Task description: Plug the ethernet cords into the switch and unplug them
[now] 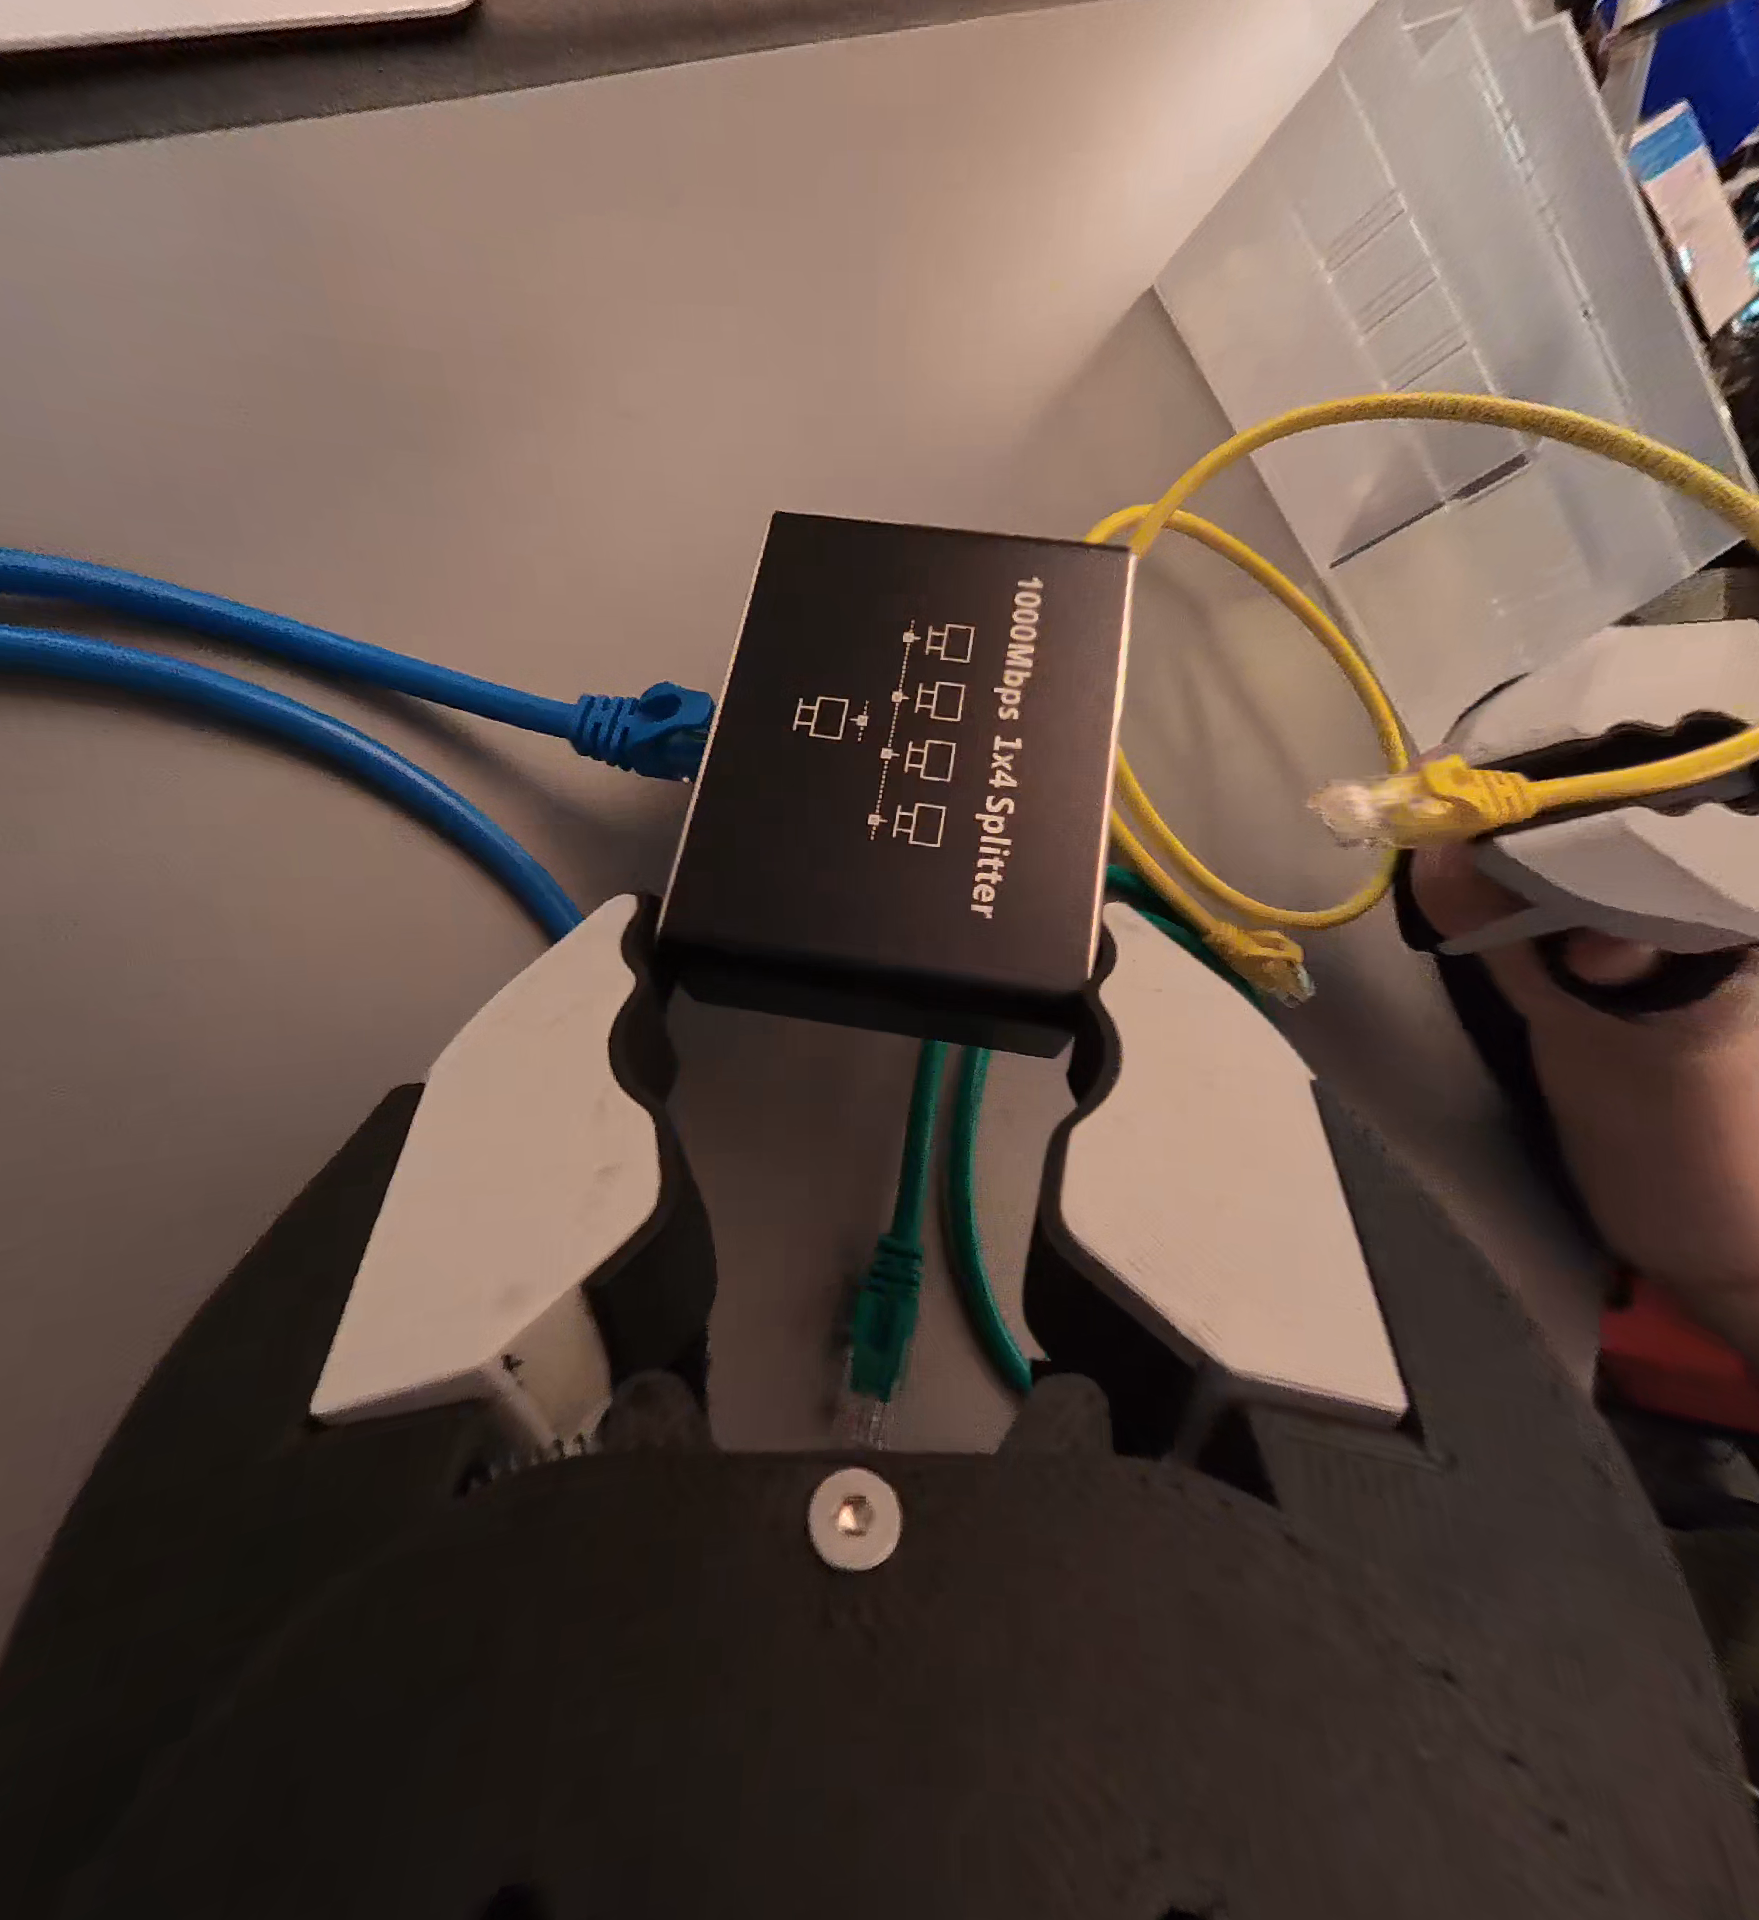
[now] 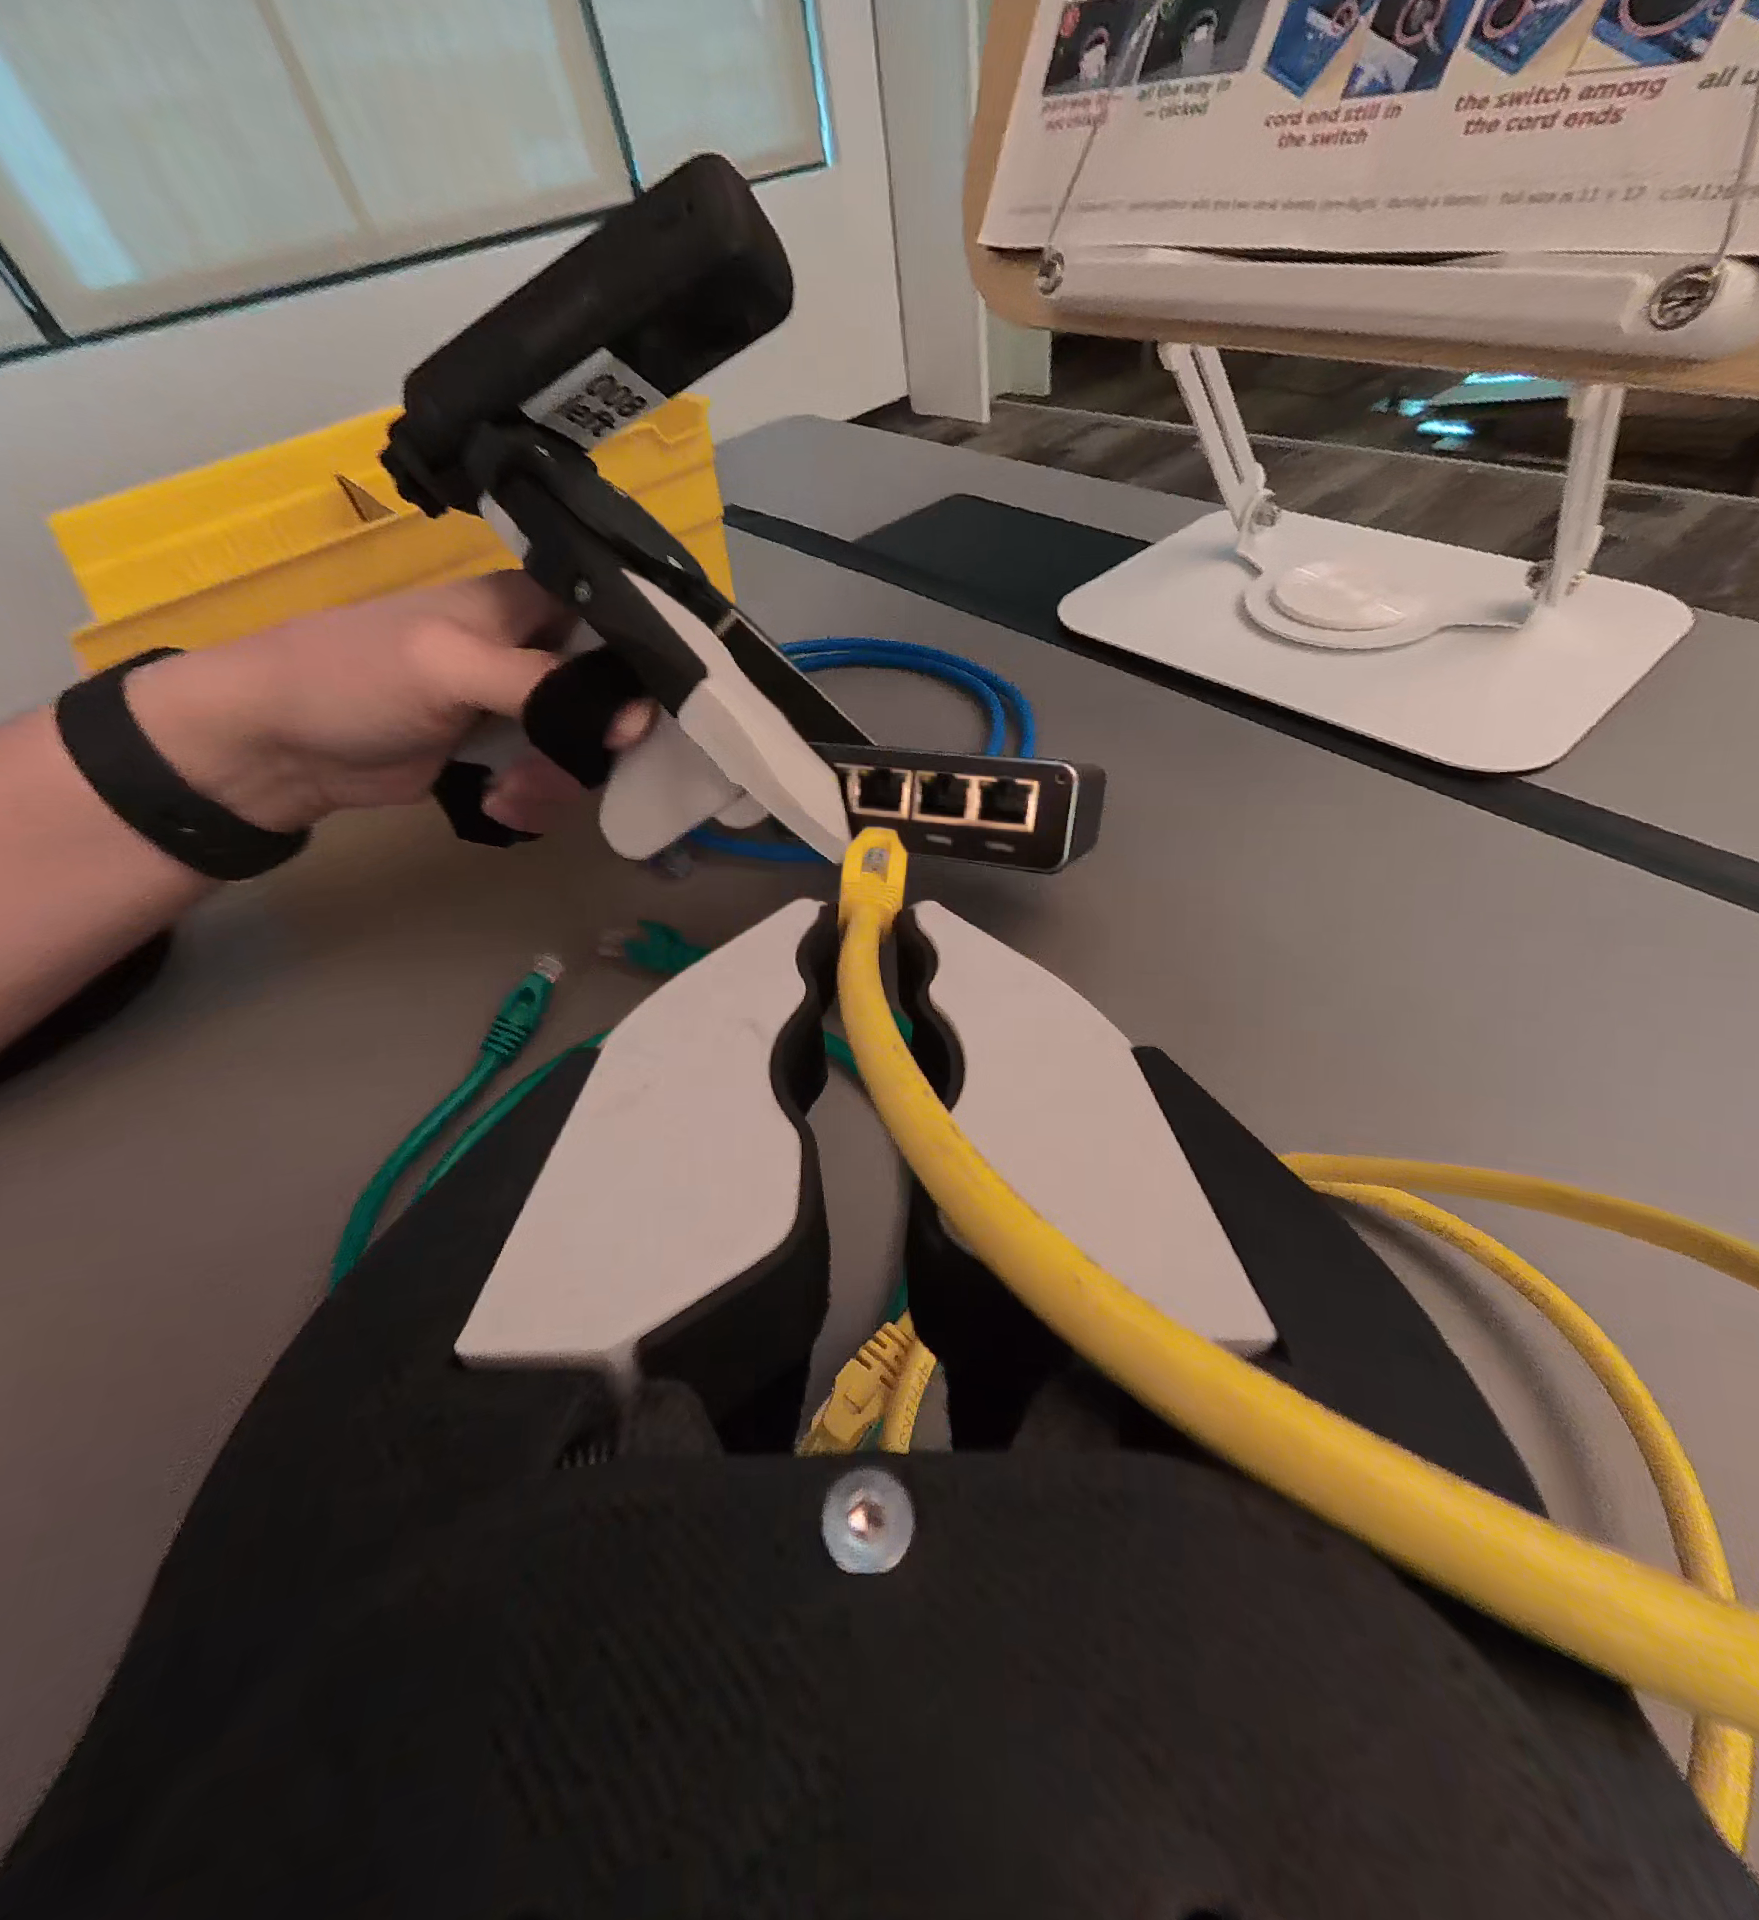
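Right wrist view: the right gripper (image 2: 867, 920), clamped on the yellow cord (image 2: 958, 1132), aims its plug lengthwise at the switch (image 2: 958, 805) just ahead, which the left gripper (image 1: 880, 961) grips.

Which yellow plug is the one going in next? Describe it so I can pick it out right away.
Start at the black switch on the grey table, clamped by the left gripper. On its port side, the right gripper holds a yellow cord. Its plug sticks out past the fingers, raised in front of the ports, whereas the other yellow plug lies loose on the table.
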{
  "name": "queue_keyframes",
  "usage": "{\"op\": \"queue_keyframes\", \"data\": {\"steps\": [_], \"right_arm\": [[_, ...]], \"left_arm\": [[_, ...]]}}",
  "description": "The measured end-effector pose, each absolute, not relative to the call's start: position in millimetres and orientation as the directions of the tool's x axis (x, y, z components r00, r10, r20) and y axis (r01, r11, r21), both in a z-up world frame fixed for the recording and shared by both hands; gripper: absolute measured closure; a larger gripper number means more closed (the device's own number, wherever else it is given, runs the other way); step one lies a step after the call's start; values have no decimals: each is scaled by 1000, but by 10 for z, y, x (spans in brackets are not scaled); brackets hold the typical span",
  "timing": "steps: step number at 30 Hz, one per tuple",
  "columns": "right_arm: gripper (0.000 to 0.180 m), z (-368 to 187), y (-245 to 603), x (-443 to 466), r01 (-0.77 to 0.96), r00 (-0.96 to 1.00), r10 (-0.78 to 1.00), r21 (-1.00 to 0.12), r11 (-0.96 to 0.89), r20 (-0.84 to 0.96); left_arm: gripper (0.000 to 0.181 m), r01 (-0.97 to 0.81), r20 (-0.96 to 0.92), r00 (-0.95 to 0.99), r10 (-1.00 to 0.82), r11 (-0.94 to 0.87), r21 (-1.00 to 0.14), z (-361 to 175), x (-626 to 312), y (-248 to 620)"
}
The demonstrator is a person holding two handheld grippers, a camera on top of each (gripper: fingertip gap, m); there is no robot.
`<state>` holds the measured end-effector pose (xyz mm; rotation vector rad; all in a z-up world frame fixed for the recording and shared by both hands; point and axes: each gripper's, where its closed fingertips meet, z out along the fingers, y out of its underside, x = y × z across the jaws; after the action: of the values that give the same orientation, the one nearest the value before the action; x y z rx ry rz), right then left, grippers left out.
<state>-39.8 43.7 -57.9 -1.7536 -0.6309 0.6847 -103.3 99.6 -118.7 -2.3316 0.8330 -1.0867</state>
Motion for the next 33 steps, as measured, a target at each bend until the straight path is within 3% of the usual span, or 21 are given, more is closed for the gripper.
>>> {"op": "queue_keyframes", "data": {"steps": [13, 20, 28, 33], "right_arm": [[168, -436, 536, -167, 41, 771, 632, -983, -178, -82], [168, -130, 435, -133, 23, 773, 634, -999, -29, -1], [168, 65, 344, -103, 85, 785, 606, -992, 96, 126], [168, 162, 290, -82, 193, 792, 547, -961, 198, 272]], "left_arm": [[106, -205, 667, 440, -601, -791, -577, -1033, -890, 906], [106, -51, 767, 265, -584, -803, -594, -631, -863, 896], [106, 37, 555, 272, -786, -568, -822, -280, -868, 916], [106, 35, 467, 299, -833, -479, -877, -253, -738, 834]]}}
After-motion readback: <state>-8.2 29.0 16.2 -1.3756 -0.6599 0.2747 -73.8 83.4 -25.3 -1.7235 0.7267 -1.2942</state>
